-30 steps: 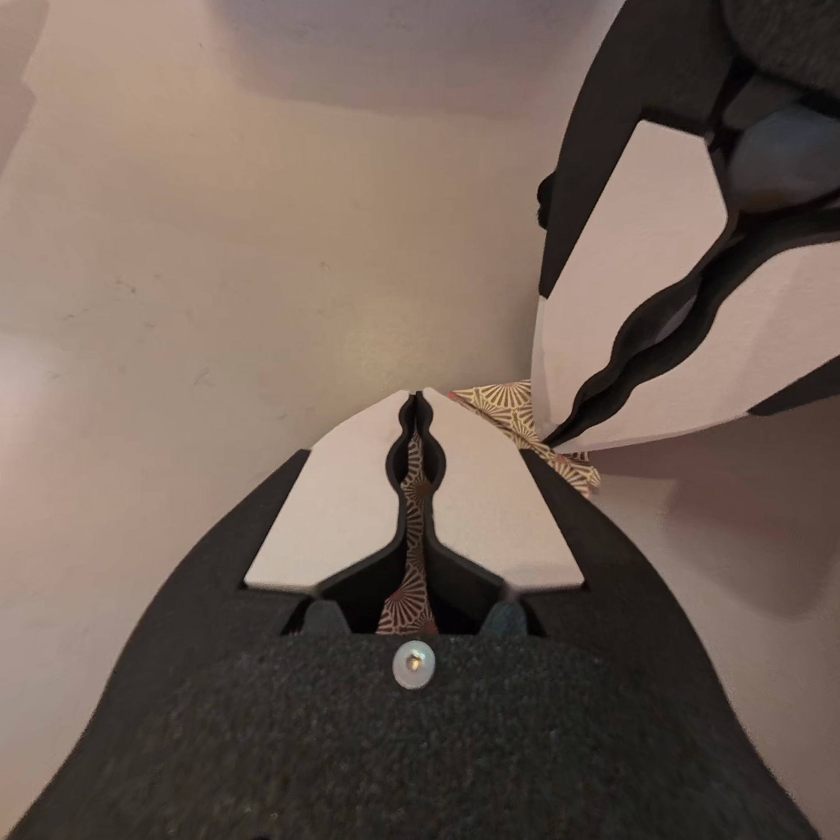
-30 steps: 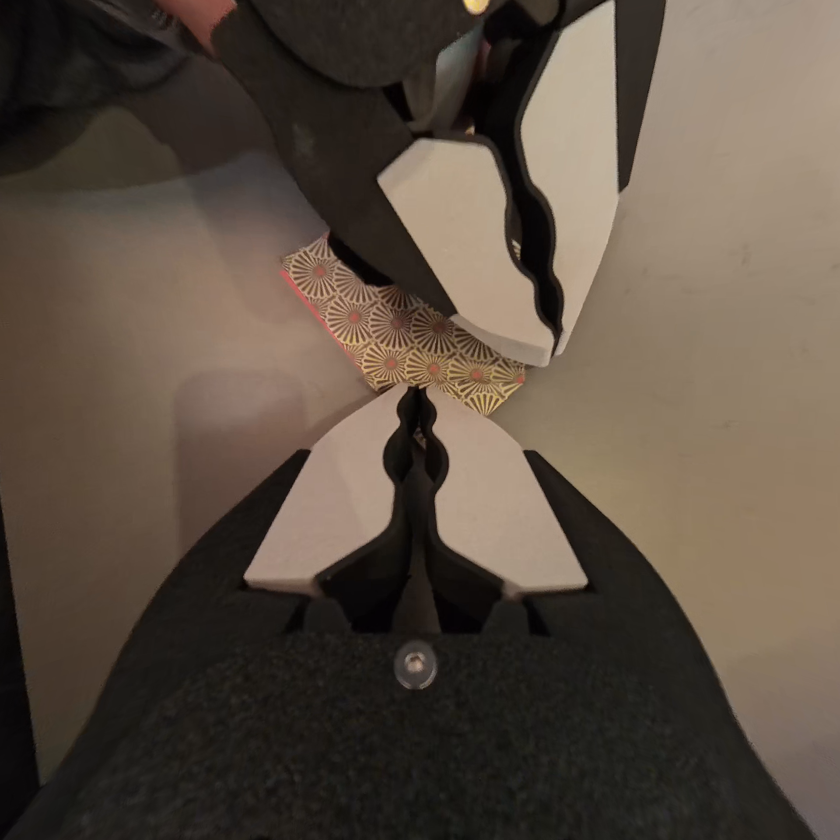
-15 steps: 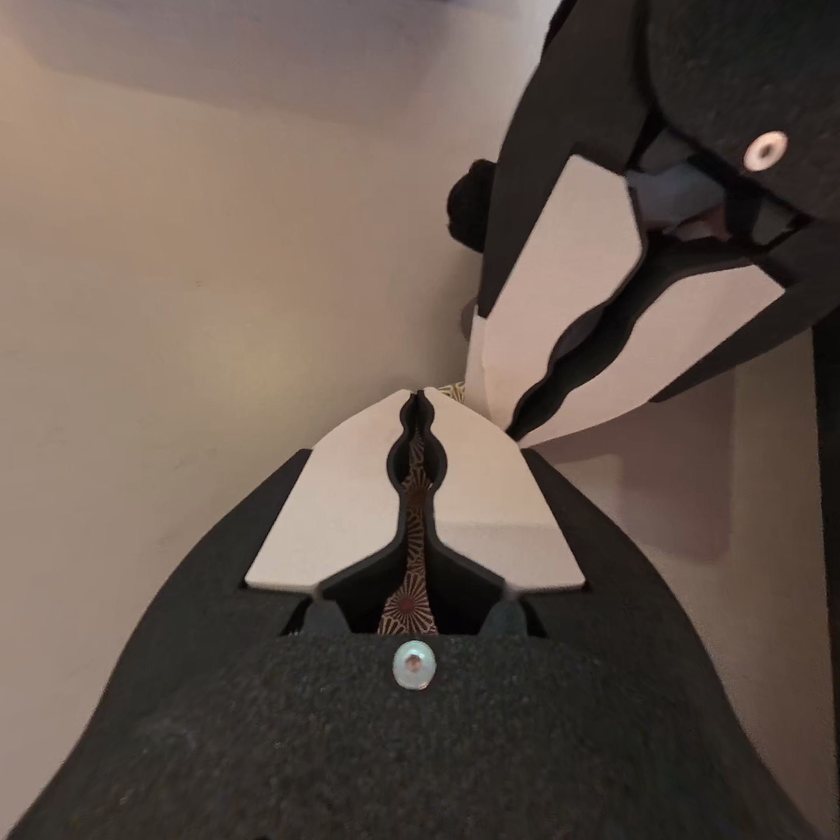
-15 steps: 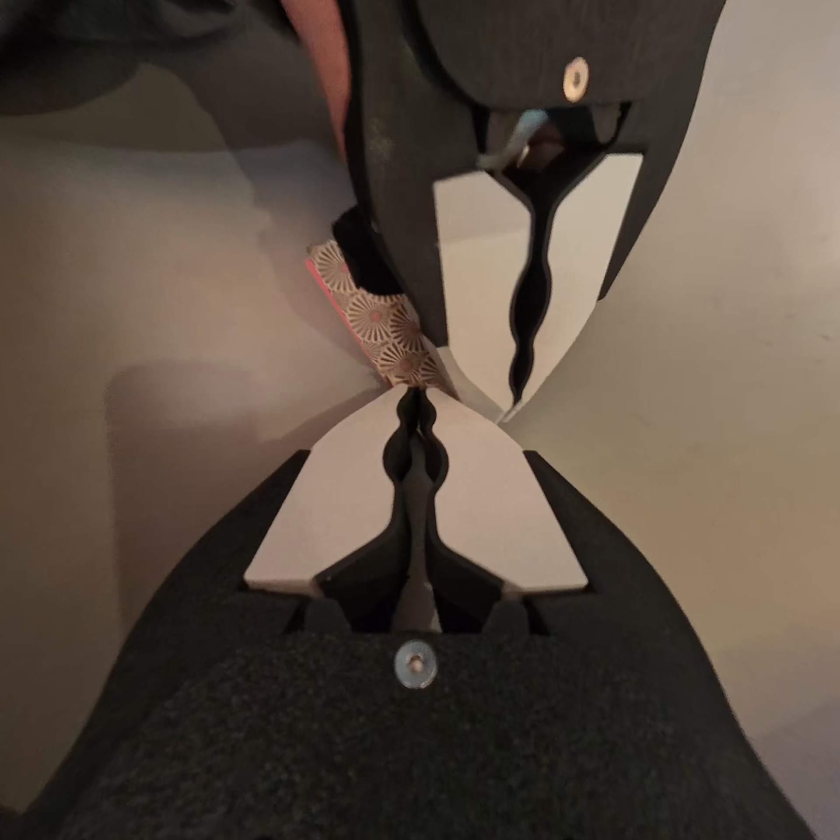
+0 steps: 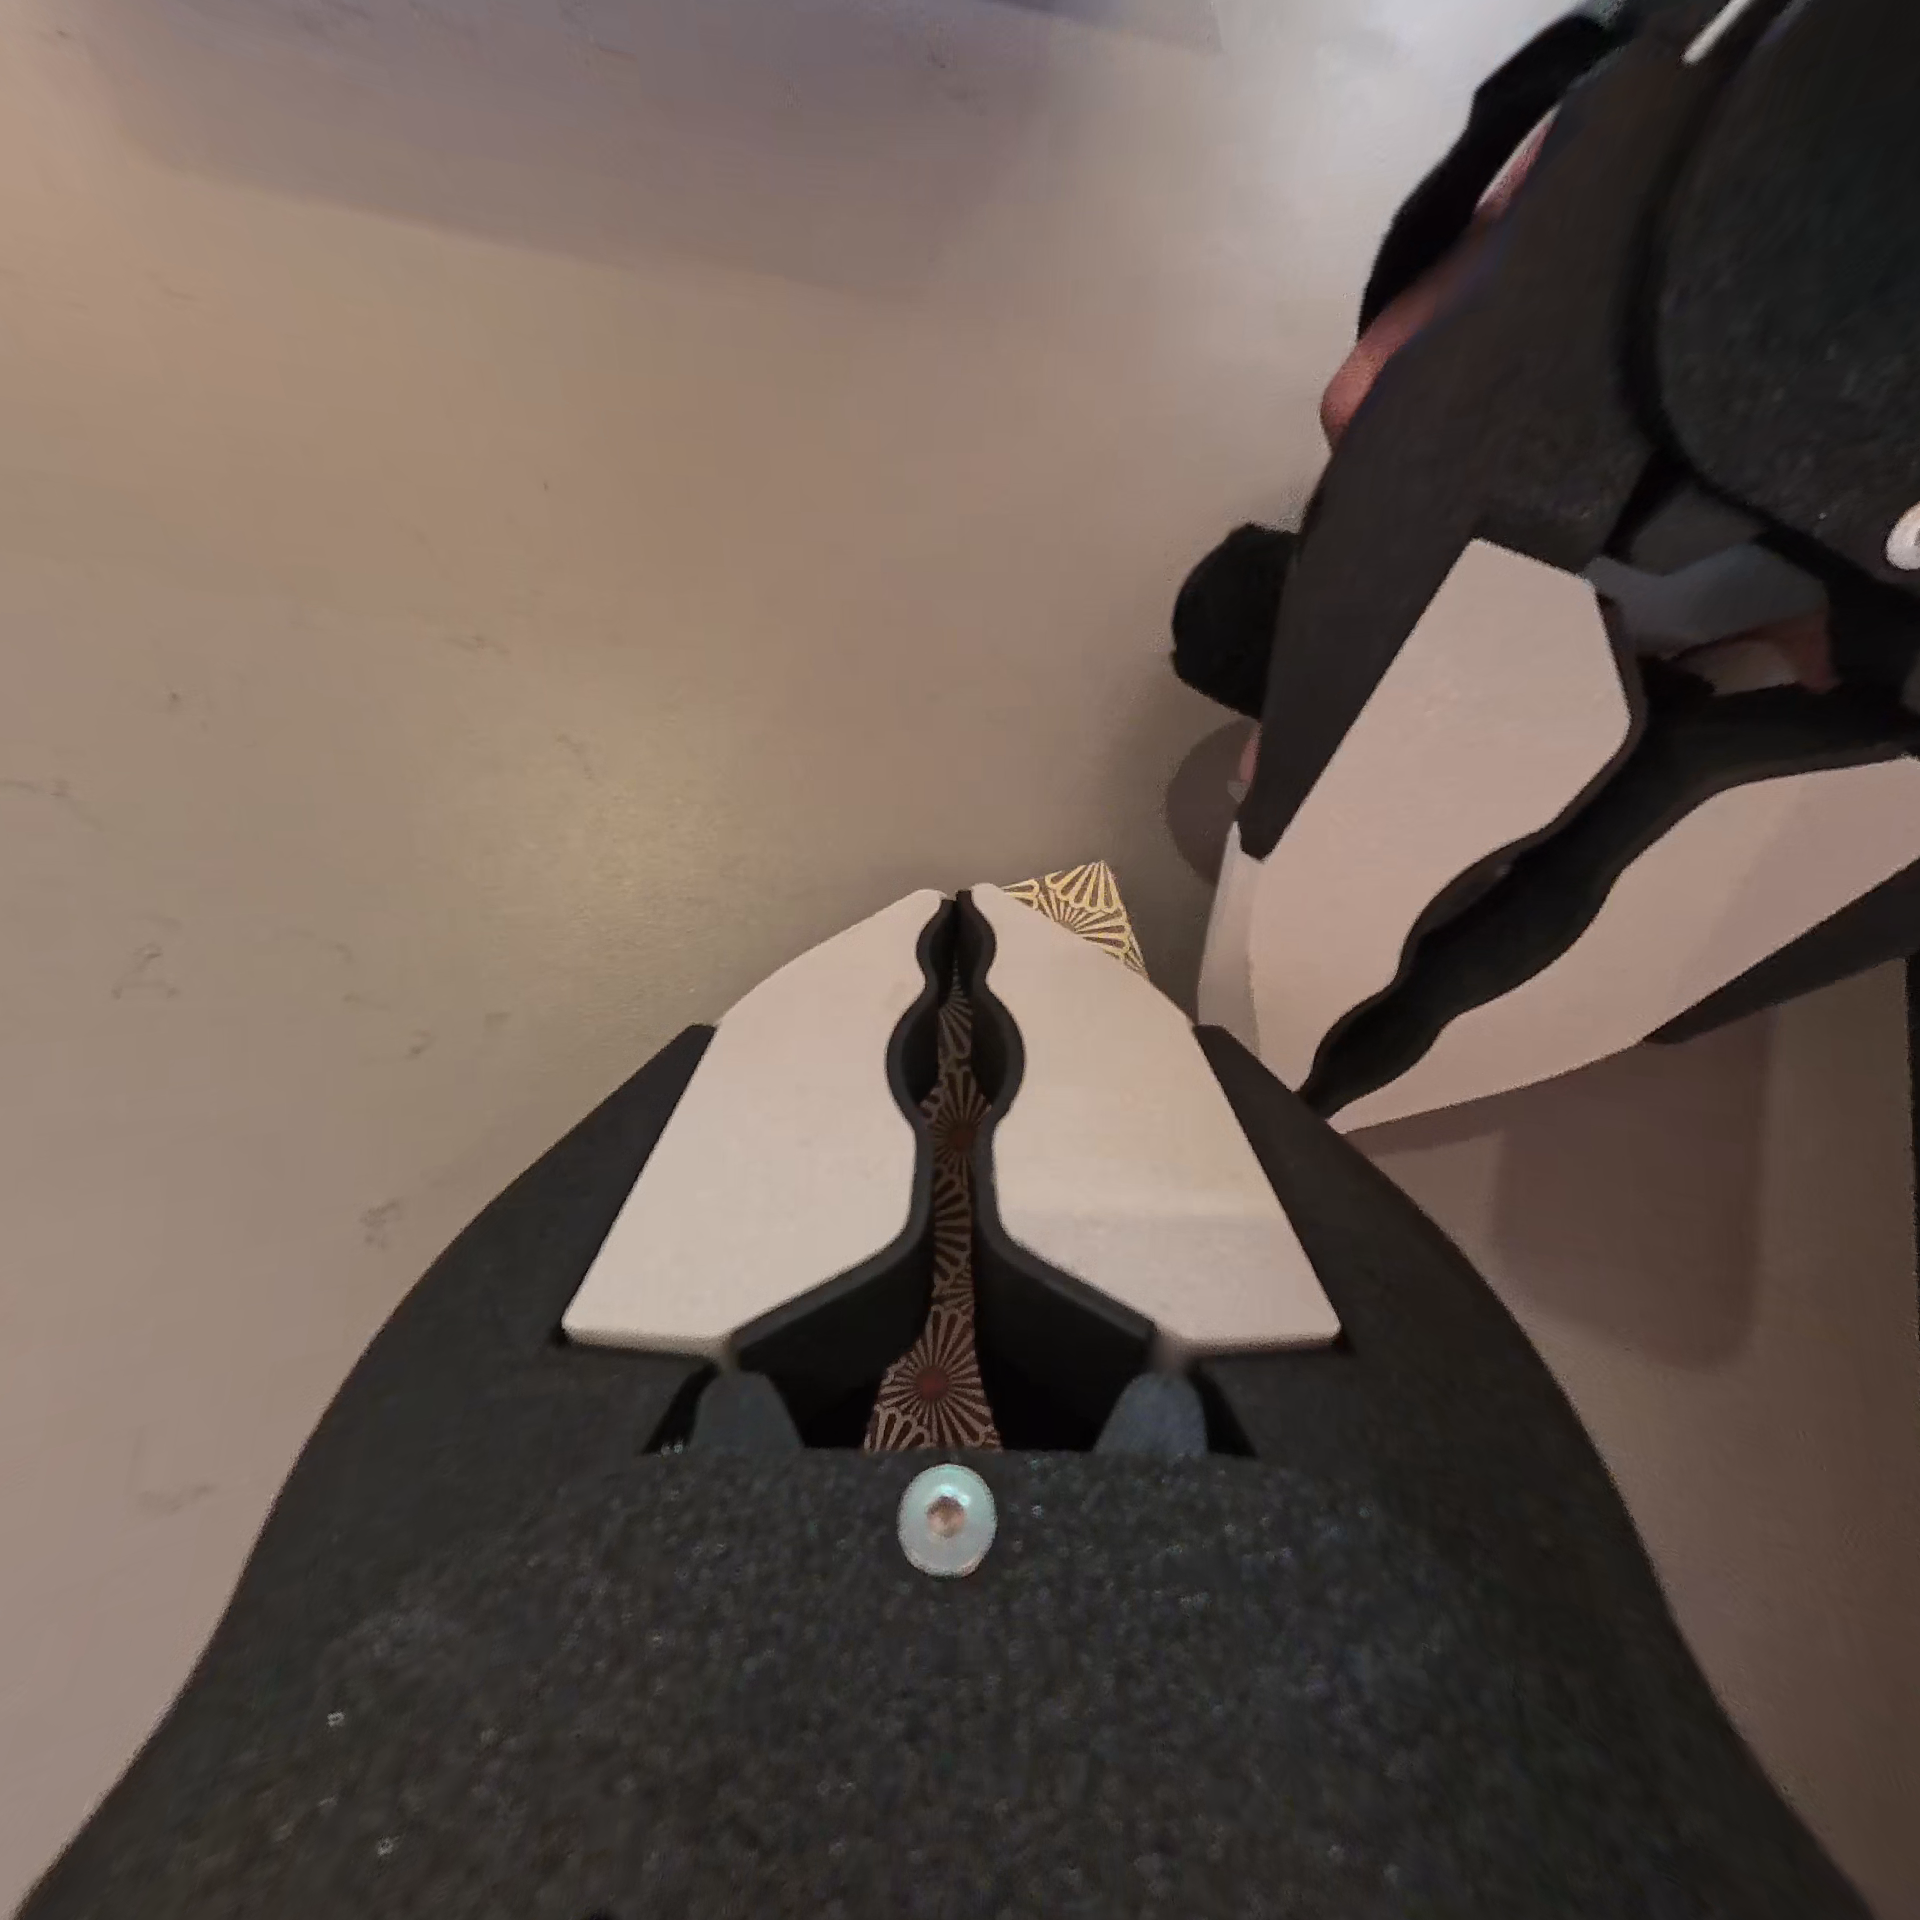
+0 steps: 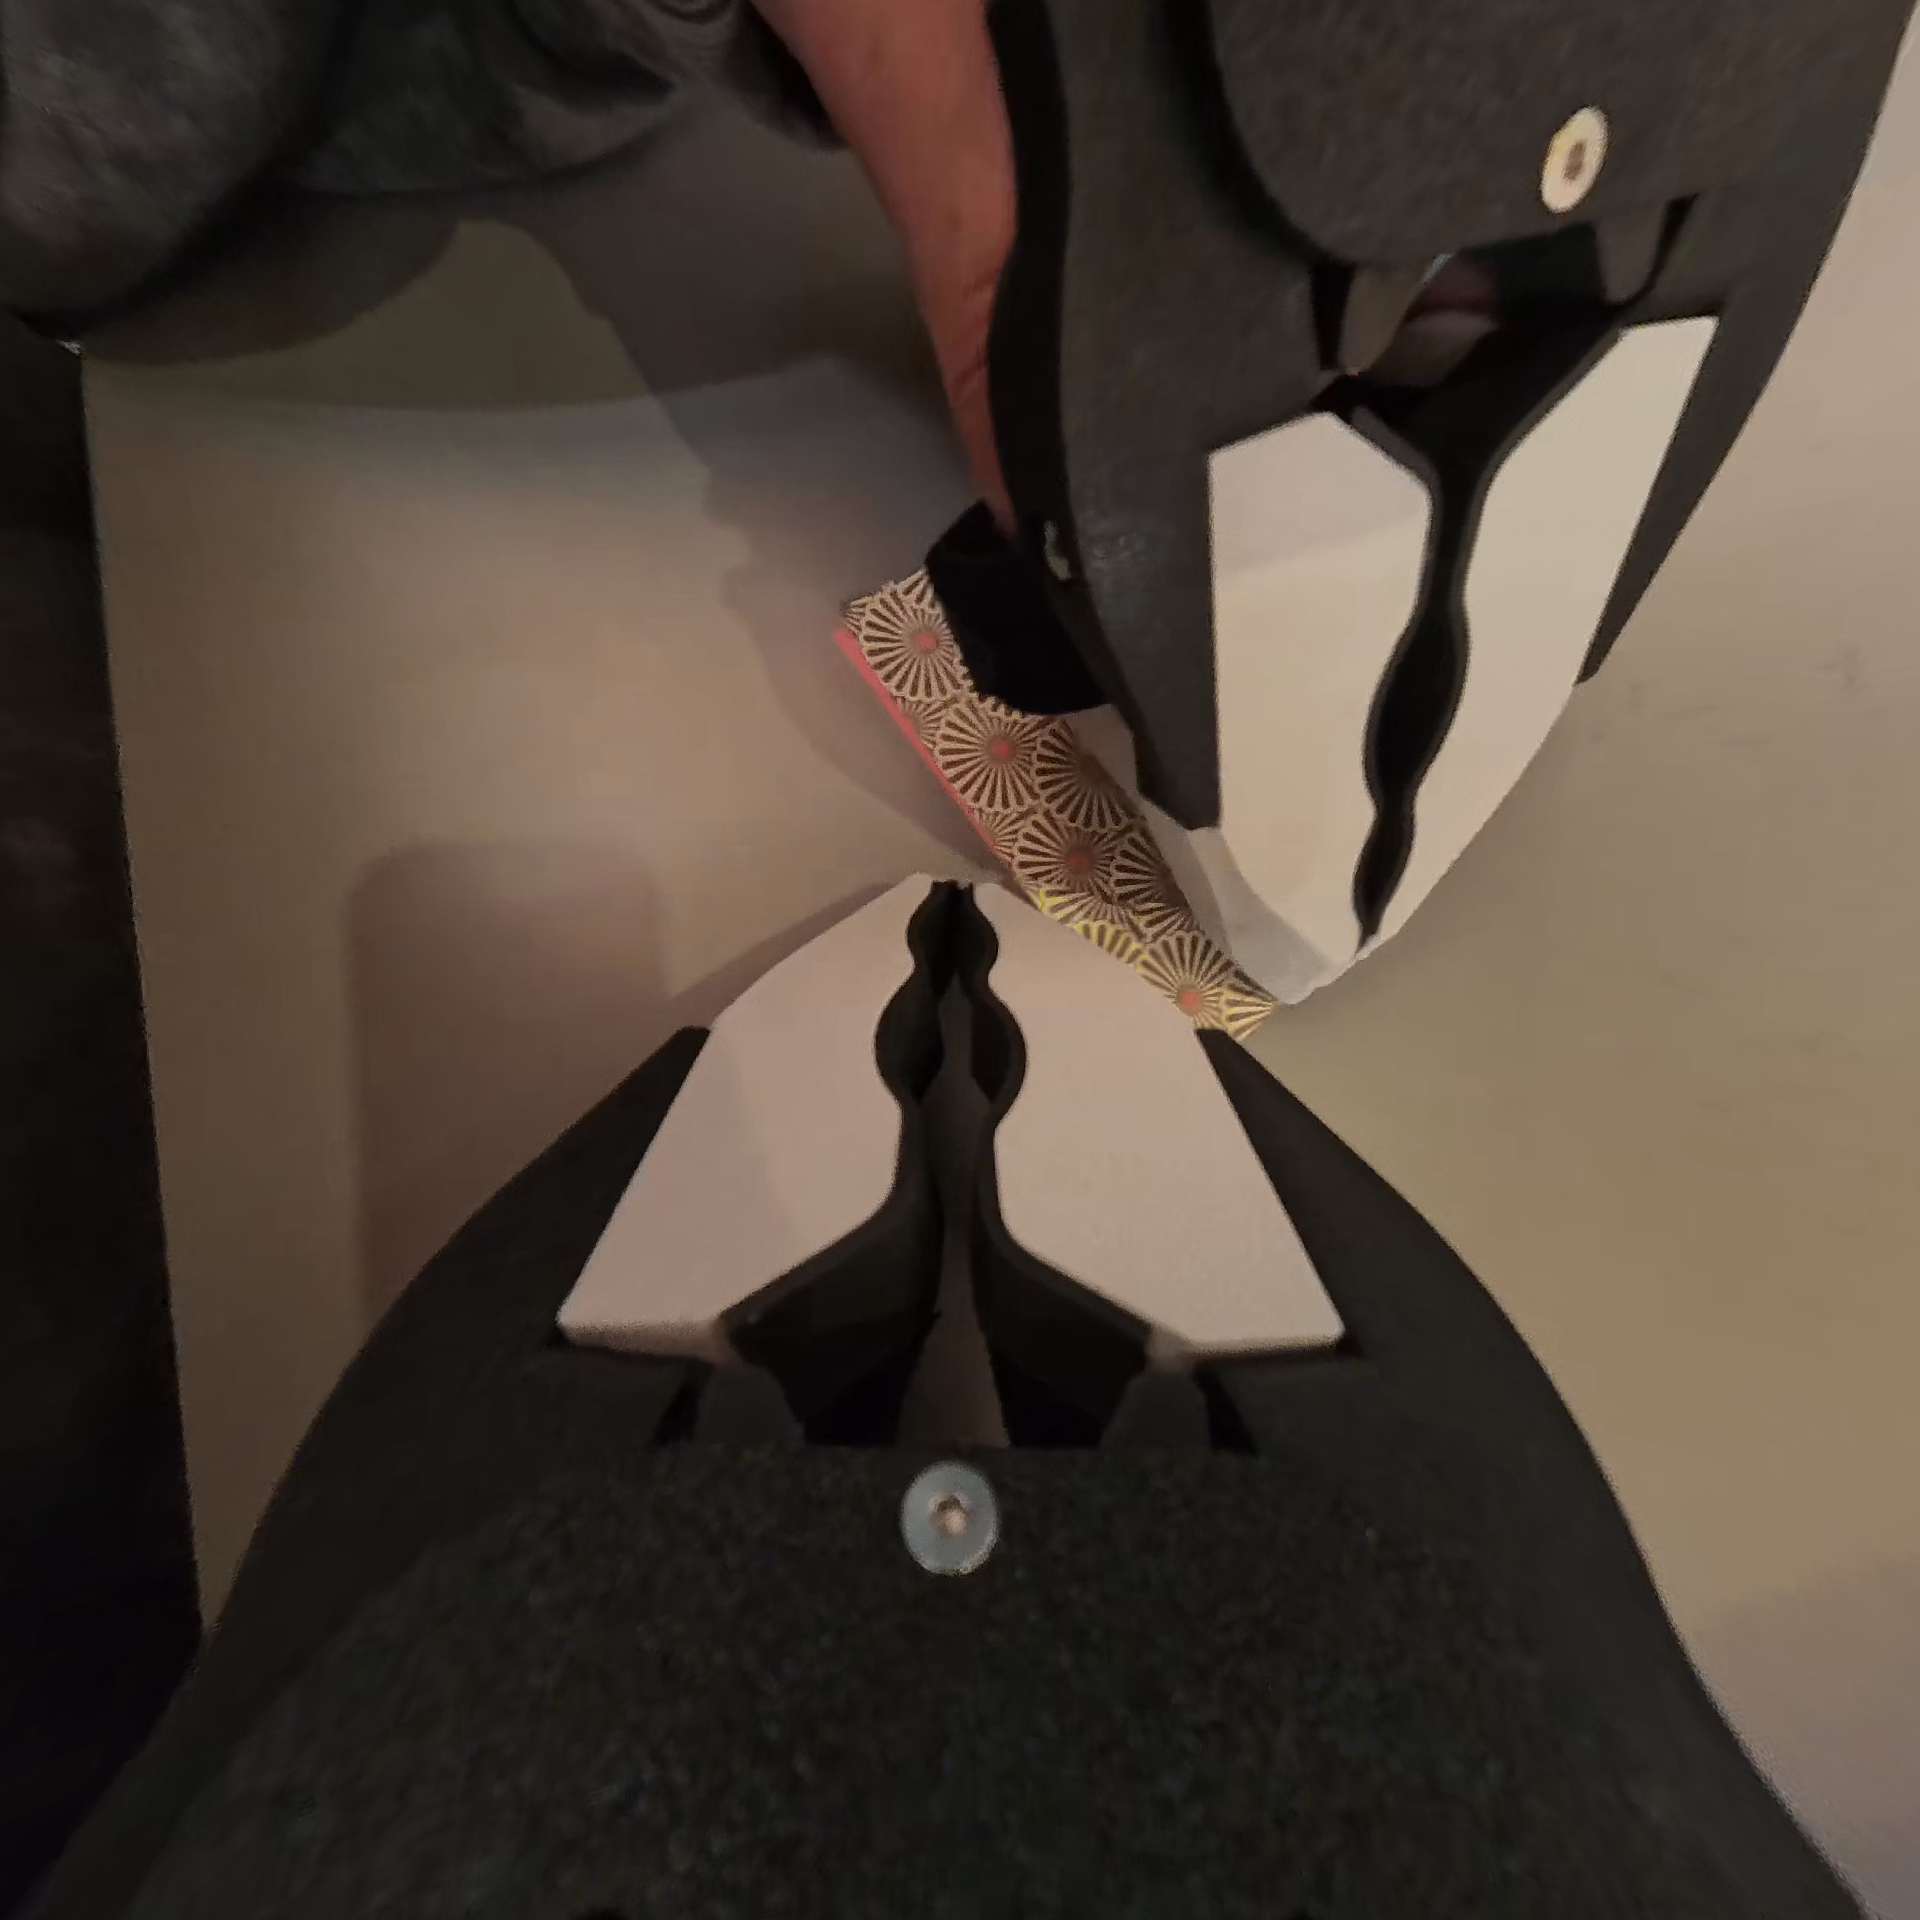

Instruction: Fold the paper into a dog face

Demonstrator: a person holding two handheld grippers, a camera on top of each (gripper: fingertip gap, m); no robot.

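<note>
The paper (image 6: pixel 1039 769) is folded, with a gold and brown fan pattern and a pink edge. My left gripper (image 5: pixel 956 904) is shut on it; a strip of the pattern shows between its jaws and a corner (image 5: pixel 1081 914) sticks out past the tips. In the right wrist view the left gripper (image 6: pixel 1361 925) comes down from the top right onto the paper, just above the table. My right gripper (image 6: pixel 956 894) is shut, its tip at the paper's lower left edge; I cannot tell whether it pinches the paper. It also shows in the left wrist view (image 5: pixel 1314 1101), beside the left gripper.
A pale beige table (image 5: pixel 468 727) lies under both grippers. A person's hand (image 6: pixel 956 208) and a dark sleeve (image 6: pixel 260 104) are above the paper. A dark edge (image 6: pixel 62 935) runs down the left of the right wrist view. Spacing between my two grippers at the tips: around 6 cm.
The left gripper has swung with the paper, which now shows as a narrower slanted strip. The right gripper's tip has shifted from the paper's middle edge to its left end.
</note>
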